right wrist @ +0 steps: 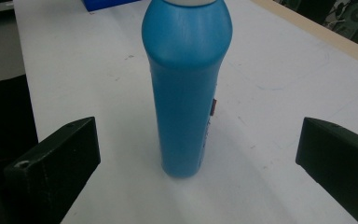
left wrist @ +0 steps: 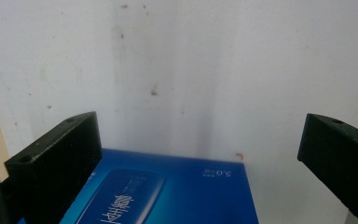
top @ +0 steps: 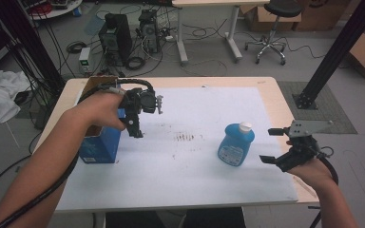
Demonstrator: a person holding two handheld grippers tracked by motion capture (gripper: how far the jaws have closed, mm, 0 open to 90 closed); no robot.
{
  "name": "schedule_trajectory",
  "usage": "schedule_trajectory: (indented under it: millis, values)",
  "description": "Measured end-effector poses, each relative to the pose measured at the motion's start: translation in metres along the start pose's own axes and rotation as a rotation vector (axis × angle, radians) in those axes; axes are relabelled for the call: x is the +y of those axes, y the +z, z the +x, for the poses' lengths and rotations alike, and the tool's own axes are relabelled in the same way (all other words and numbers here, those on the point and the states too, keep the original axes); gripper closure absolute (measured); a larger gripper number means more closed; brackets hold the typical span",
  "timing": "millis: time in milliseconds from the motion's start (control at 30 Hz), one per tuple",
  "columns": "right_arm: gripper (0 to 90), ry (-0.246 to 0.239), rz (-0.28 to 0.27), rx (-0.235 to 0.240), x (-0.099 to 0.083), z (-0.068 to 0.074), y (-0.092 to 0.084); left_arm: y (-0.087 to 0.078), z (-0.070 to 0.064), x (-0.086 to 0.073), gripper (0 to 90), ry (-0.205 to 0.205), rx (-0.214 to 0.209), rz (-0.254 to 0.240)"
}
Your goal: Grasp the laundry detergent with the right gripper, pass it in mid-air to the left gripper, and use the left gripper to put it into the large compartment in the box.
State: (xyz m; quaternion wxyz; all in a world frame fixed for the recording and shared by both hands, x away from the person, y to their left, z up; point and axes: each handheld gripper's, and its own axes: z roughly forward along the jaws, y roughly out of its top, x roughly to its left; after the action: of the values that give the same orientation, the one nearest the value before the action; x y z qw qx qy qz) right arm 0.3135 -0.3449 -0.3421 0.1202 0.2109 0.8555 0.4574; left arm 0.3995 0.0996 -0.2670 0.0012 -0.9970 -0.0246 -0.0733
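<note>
A blue bottle (top: 236, 144) with a white cap stands upright on the white mat (top: 195, 180), right of centre. My right gripper (top: 266, 145) is open just to its right, jaws level with the bottle and apart from it. In the right gripper view the bottle (right wrist: 186, 93) stands between and a little beyond the open jaws of that gripper (right wrist: 198, 140). A blue box (top: 100, 142) with an open top sits at the mat's left edge. My left gripper (top: 142, 114) hangs open above the box's right side, pointing down. The box (left wrist: 168, 191) shows below the wide-spread jaws of the left gripper (left wrist: 200, 133).
Small brown stains (top: 185, 137) mark the middle of the mat. The wooden table edge (top: 275, 90) runs close behind and right of the mat. On the floor beyond are computer towers (top: 116, 35), cables, a stool (top: 271, 28) and a black post (top: 332, 57).
</note>
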Motion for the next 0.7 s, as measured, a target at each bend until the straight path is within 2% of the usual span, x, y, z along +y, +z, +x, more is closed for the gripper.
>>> schedule_trajectory:
  millis: [167, 200, 533, 700]
  values:
    - [0.0, 0.008, -0.011, 0.009, -0.006, 0.001, 0.013, 0.0, -0.002, 0.0, 0.1, 0.002, 0.001, -0.002]
    - [0.0, 0.011, -0.027, 0.015, -0.008, 0.002, 0.018, 0.0, -0.003, 0.0, 0.1, 0.002, 0.0, -0.008]
    - [0.0, 0.015, -0.04, 0.04, -0.013, 0.003, 0.045, 0.001, -0.007, -0.001, 0.1, 0.006, -0.003, -0.002]
    - [0.0, 0.02, -0.049, 0.041, -0.015, 0.003, 0.053, 0.0, -0.008, -0.002, 0.1, 0.006, 0.0, -0.002]
